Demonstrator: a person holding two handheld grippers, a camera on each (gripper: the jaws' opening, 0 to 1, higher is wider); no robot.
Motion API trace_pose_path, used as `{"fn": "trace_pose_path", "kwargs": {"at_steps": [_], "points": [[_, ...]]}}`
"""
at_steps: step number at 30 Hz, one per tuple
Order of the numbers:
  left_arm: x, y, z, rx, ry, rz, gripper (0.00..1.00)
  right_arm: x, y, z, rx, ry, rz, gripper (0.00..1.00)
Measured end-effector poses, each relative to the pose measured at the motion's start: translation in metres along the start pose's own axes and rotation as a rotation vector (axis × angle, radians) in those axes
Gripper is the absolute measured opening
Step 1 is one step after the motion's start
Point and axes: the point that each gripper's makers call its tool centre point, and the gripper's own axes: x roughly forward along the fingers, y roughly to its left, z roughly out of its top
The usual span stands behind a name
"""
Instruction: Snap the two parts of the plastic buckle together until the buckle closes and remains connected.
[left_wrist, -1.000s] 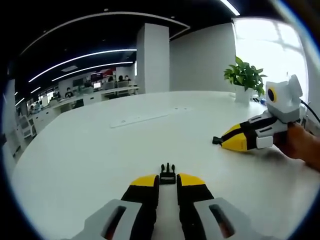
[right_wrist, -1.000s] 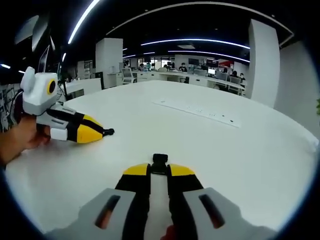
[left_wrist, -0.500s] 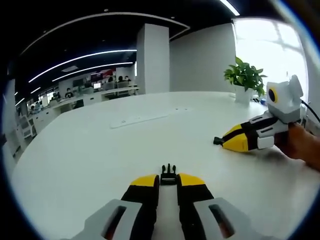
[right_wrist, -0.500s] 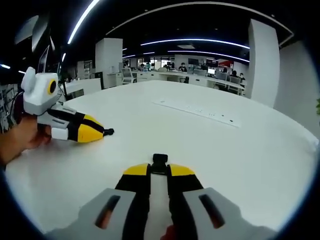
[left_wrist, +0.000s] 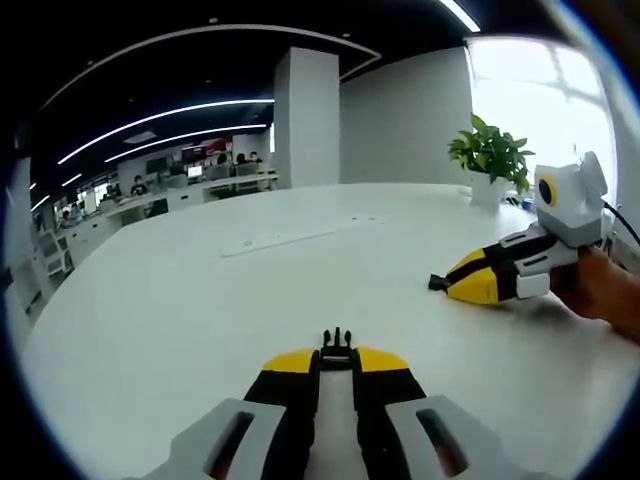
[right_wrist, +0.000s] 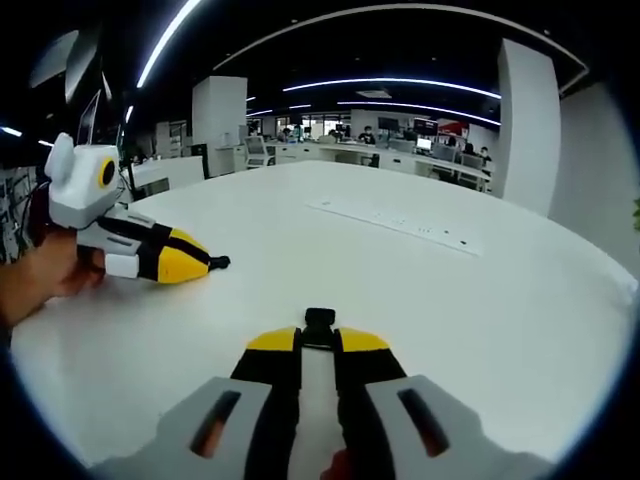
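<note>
Holding the pronged buckle half (left_wrist: 336, 350) pinched in my left gripper (left_wrist: 336, 362) and the socket half (right_wrist: 319, 328) in my right gripper (right_wrist: 318, 345), well apart above the white table (left_wrist: 180, 300); mating remains undone.

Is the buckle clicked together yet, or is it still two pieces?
Still two pieces. The left gripper holds the pronged piece; the right gripper holds the other piece, far apart over the table.

White table (left_wrist: 150, 310), potted plant (left_wrist: 490, 155) at its far edge, white pillar (left_wrist: 305, 115), office desks (right_wrist: 390, 152) behind
</note>
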Motion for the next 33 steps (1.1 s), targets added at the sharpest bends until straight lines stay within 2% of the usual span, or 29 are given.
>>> {"fn": "trace_pose_path", "kwargs": {"at_steps": [14,19,23,33], "points": [[-0.006,-0.007,0.006,0.01,-0.019,-0.013,0.12,-0.009,0.007,-0.001,0.02,-0.007,0.021,0.13],[-0.005,-0.001,0.005,0.011,-0.009,-0.013,0.12,-0.013,0.006,-0.004,0.019,-0.001,0.016,0.13],[-0.004,0.004,0.0,0.007,0.023,-0.02,0.12,-0.015,0.008,-0.005,0.017,0.001,0.016,0.13],[-0.009,-0.005,0.001,0.014,0.021,-0.035,0.14,-0.016,0.009,-0.005,0.01,0.005,0.018,0.13]]}}
